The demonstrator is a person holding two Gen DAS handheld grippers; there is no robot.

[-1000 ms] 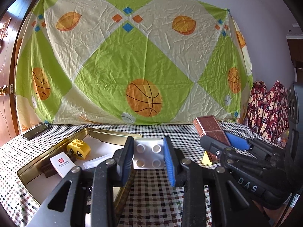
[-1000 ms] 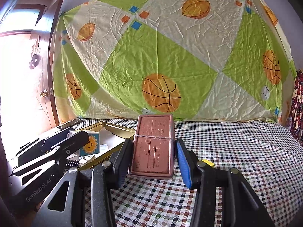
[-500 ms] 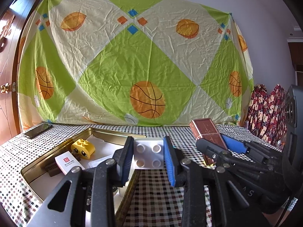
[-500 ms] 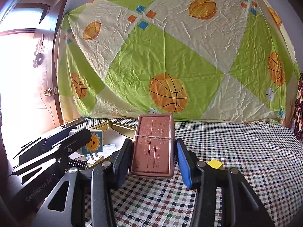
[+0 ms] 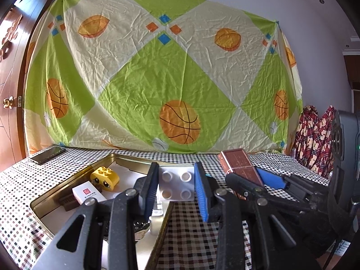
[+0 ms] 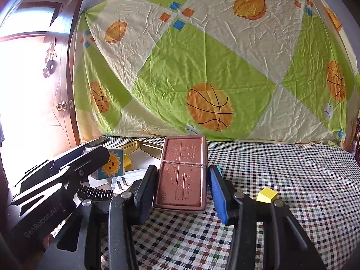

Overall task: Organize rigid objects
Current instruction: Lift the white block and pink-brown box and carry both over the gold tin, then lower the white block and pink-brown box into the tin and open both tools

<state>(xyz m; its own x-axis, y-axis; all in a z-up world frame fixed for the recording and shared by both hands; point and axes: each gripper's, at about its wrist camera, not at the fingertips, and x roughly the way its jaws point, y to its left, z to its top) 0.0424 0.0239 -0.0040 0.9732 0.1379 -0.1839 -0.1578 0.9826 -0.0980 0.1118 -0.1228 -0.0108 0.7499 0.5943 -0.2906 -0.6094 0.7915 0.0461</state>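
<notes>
My left gripper (image 5: 176, 186) is shut on a white four-stud block (image 5: 176, 181), held over the right rim of a gold tray (image 5: 67, 185). From the right wrist view the same block shows a sun picture (image 6: 111, 164) on its side. My right gripper (image 6: 182, 180) is shut on a copper-brown flat box (image 6: 182, 175), lifted above the checked tablecloth just right of the tray (image 6: 137, 145). In the tray lie a yellow face block (image 5: 104, 177), a small white box with a red mark (image 5: 86, 194) and other small items. A little yellow block (image 6: 266, 194) rests on the cloth to the right.
A dark phone (image 5: 48, 154) lies at the table's far left corner. A basketball-print sheet (image 5: 168, 78) hangs behind the table. A wooden door (image 6: 56, 103) stands at the left, and patterned red fabric (image 5: 315, 139) is at the right edge.
My right gripper has carried the brown box a little to the left, nearer the tray, so the small yellow block now sits further right in its view. The left gripper has stayed nearly still.
</notes>
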